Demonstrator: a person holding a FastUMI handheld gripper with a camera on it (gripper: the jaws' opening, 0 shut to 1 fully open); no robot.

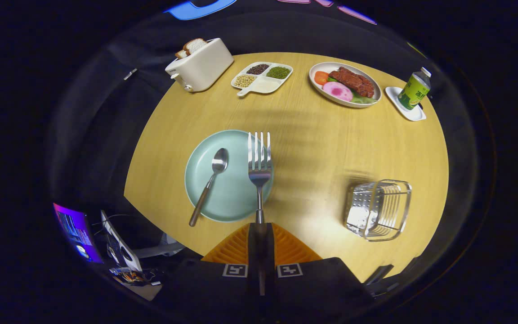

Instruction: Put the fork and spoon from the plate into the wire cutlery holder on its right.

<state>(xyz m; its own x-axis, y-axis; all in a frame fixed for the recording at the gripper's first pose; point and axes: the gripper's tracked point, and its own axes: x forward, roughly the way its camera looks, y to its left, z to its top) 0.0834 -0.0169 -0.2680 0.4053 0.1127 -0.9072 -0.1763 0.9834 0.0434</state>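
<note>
**Fork gripped and clear of the plate; spoon waits its turn**

Nearest, the gripper point(259, 225) has its two fingers closed on the handle of the silver metal fork point(259, 166), whose shaft runs straight out from between them with the tines pointing away. The fork appears lifted, its head hanging over the right rim of the round pale green plate point(227, 198), which sits near the tabletop's near edge. The silver metal spoon point(209, 184) lies on the plate's left half, bowl up, its handle end overhanging the near rim.

To the right of the plate, well apart and close to the near right edge of the round wooden table point(313, 135), stands the clear wire cutlery holder point(378, 209), seemingly empty.

Along the far edge sit a white toaster with bread slices point(200, 65), a white divided dish of beans point(262, 76), a white oval plate of food point(345, 83) and a green bottle on a white coaster point(414, 92).

The grip is only on the handle's end, so the long fork could swing or slip during the carry. The holder looks light; tines catching its wires could tip or shove it.
</note>
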